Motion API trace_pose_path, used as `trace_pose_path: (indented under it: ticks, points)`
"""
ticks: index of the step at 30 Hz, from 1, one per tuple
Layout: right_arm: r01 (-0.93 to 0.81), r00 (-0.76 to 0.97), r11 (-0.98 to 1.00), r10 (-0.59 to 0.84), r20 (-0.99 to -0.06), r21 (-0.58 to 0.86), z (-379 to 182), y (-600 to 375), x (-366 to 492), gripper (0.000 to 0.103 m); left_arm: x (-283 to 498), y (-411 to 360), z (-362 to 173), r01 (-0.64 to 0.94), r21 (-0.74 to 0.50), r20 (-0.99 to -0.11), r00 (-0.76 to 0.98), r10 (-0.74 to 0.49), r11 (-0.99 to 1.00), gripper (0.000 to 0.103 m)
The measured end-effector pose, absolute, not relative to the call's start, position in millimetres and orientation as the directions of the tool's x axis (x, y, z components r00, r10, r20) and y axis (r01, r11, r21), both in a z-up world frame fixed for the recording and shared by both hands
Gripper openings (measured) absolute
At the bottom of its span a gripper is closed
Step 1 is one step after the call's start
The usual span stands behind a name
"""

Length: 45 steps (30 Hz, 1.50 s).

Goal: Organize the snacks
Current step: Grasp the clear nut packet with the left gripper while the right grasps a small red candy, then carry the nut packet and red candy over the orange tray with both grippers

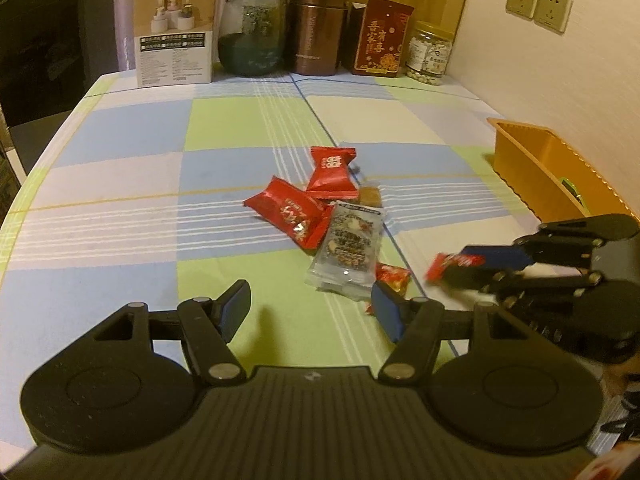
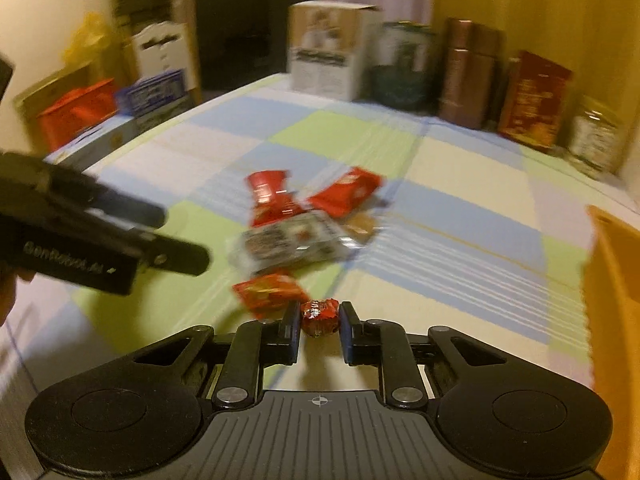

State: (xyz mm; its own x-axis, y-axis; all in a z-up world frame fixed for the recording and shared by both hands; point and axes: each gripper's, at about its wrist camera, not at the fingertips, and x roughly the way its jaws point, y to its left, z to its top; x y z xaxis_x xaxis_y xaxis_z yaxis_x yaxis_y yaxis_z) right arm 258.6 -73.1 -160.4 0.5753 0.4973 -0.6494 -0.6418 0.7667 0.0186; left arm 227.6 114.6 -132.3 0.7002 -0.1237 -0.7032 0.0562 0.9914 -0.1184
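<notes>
Left wrist view: left gripper (image 1: 310, 312) standing half-wide and empty above the checked tablecloth (image 1: 132, 136), just short of the snack pile. Pile counted from here: two large red packets (image 1: 334, 174), one clear nut-bar packet (image 1: 347, 250), one small brown sweet (image 1: 369, 196) behind it, one small red-orange packet (image 1: 394, 278) nearest the gripper. Right of the pile, right gripper (image 1: 460, 270) closed on a small red candy (image 1: 442, 266), held clear of the cloth. Orange tray (image 1: 532, 168) well right of the pile, with something green inside, too small to name. Far beyond the pile, against the wall: one white carton, one glass jar, one copper flask, one red box, one plastic jar of pale sweets.

Right wrist view (blurred): right gripper (image 2: 320, 320) narrow, pads pressing the small red candy (image 2: 319, 316) from both sides; pile just beyond it, orange tray (image 2: 612, 280) at far right, left gripper (image 2: 176, 240) left of the pile.

Step judged in hand: first candy picked. Next move calls for carrying it rightward over the tray rim and opening there; five snacks left to collect
</notes>
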Motion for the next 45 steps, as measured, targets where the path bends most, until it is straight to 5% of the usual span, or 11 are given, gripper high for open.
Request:
trace_pose_path:
  ticks: [7,14,27,45]
  points:
    - [-0.504,0.627,0.859,0.436,-0.646,0.090,-155,-106,271,0.020,242,102,-136,0.085,-0.105,-0.688,0.713,-0.135,0.991,0.062]
    - [-0.478,0.625,0.871,0.431,-0.651,0.118,-154,-110,274,0.020,265,92,-146,0.118,-0.092,-0.698,0.700,-0.149,0.989,0.042]
    - [-0.472,0.615,0.871,0.434,-0.658,0.134,-158,-112,278,0.020,279,84,-158,0.115,-0.077,-0.722,0.679,-0.135,0.990,0.039]
    - [-0.468,0.609,0.872,0.438,-0.662,0.147,-153,-118,250,0.020,199,98,-149,0.026,-0.071,-0.729,0.681,-0.070,0.997,0.036]
